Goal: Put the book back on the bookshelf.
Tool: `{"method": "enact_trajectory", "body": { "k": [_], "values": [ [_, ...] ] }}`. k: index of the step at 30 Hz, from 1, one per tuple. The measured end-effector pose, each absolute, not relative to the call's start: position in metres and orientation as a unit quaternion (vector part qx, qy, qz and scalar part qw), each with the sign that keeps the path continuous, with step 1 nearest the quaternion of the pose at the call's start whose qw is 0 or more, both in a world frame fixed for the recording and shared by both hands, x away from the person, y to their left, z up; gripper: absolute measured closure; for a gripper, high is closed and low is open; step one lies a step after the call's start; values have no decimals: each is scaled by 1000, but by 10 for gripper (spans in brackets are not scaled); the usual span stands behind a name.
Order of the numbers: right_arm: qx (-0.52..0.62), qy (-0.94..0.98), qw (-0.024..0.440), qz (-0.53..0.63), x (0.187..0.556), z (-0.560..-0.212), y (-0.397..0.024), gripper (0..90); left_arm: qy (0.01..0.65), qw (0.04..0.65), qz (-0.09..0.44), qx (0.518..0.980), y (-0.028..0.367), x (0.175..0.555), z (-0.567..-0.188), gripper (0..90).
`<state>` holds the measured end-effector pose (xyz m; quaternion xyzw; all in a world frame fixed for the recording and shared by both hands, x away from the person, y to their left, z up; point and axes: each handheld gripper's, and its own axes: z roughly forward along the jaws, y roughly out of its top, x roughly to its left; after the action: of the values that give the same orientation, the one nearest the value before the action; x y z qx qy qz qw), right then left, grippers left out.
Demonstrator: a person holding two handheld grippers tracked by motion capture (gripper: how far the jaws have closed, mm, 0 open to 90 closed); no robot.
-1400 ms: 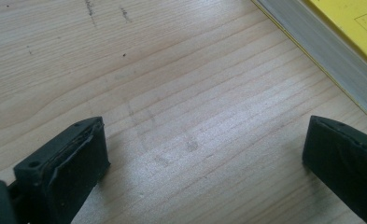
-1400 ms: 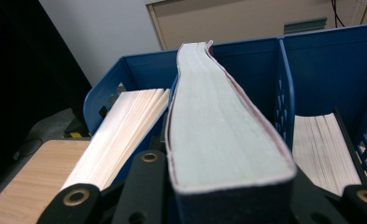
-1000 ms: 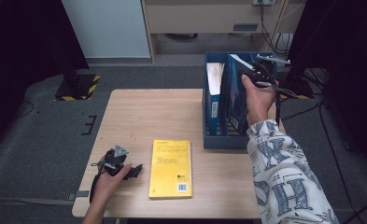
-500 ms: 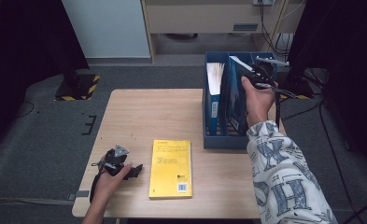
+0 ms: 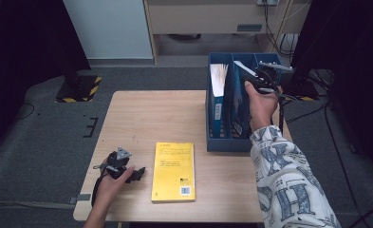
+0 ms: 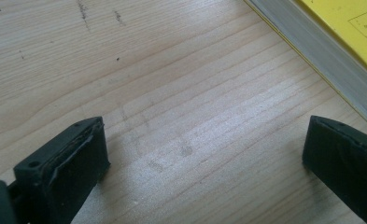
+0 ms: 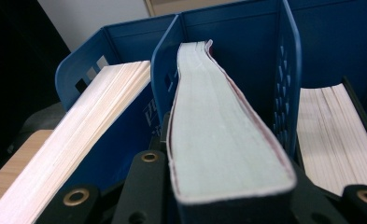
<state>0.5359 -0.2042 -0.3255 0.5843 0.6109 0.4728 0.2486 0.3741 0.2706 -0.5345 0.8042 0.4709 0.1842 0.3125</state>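
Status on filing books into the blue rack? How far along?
Done: books already stand in the left slot and right slot of the blue rack. In hand: the right gripper is shut on a dark-covered book, tilted in the middle slot, not fully seated. Left: the yellow book lies flat on the table; the left gripper is open beside it.

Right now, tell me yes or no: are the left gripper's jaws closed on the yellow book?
No, the left gripper stands open over bare table, with the yellow book lying beside it.
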Motion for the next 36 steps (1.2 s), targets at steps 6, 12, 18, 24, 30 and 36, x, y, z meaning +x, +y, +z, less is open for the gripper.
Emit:
{"method": "enact_trajectory", "body": {
  "k": [6,12,18,24,30,36],
  "values": [
    [585,613,249,470,536,-329,-204,725,470,313,184,805,271,374,-534,0],
    [583,618,249,466,537,-331,-202,726,470,313,184,805,270,374,-534,0],
    [587,619,251,458,538,-332,-202,726,468,313,183,806,270,375,-534,0],
    [587,619,248,459,539,-333,-202,726,468,313,183,806,269,375,-534,0],
    [589,619,247,458,541,-336,-202,726,467,313,182,806,269,375,-534,0],
    [590,619,246,456,542,-337,-200,725,467,314,182,807,268,375,-535,0]
  ]
}}
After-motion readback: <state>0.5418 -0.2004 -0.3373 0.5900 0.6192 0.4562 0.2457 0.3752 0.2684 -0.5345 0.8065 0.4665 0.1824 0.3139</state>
